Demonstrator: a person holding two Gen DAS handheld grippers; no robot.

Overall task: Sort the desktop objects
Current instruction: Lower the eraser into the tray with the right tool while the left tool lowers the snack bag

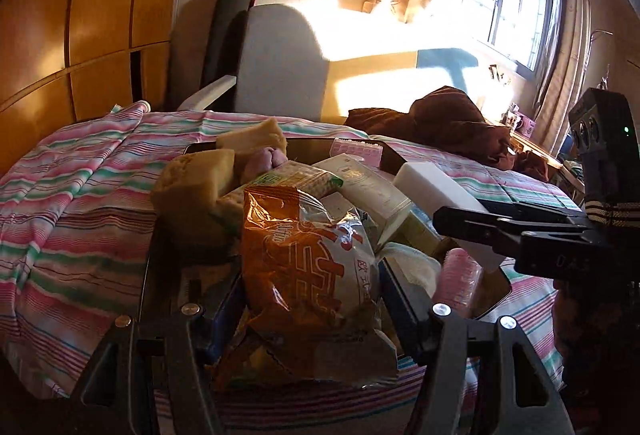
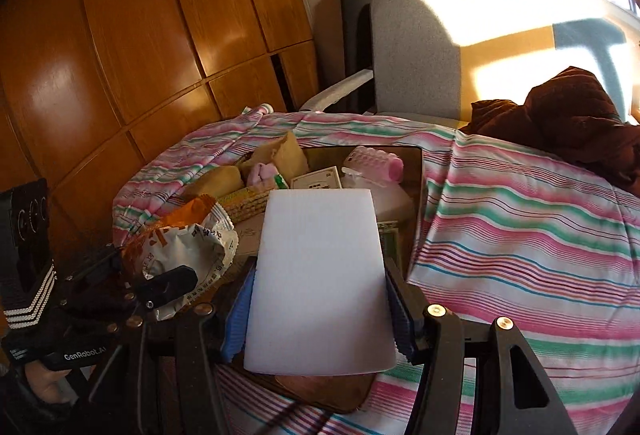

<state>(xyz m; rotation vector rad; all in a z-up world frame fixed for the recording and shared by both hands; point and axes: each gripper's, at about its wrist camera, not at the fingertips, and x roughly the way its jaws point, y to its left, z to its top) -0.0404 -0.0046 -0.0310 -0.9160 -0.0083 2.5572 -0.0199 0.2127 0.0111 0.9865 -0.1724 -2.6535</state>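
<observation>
While the dark tray on the striped bedspread is heaped with things, we cannot tell whether sorting is gathering them there or drawing them out: the pile fits both a tray being filled and one being emptied. Going left to right across it in the left wrist view, we see two tan sponge blocks at the left edge, a small pink bundle behind them, a green-printed wafer pack, a pale carton leaning toward the right, and a pink roller at the near right corner. Our left gripper has its jaws spread fairly wide and clamped on the orange snack bag, whose crinkled body fills the gap between them and stands above the pile; it looks lifted, though its lower end is hidden behind the gripper. Further right, our right gripper has its jaws also wide, pressed against both long sides of a white foam block, gripping it flat and level over the near right part of the tray. In the right wrist view the block hides what lies under it, so we cannot say whether it touches the pile. Both held things are over the tray, neither set down, and no second bin or sorted group shows.
</observation>
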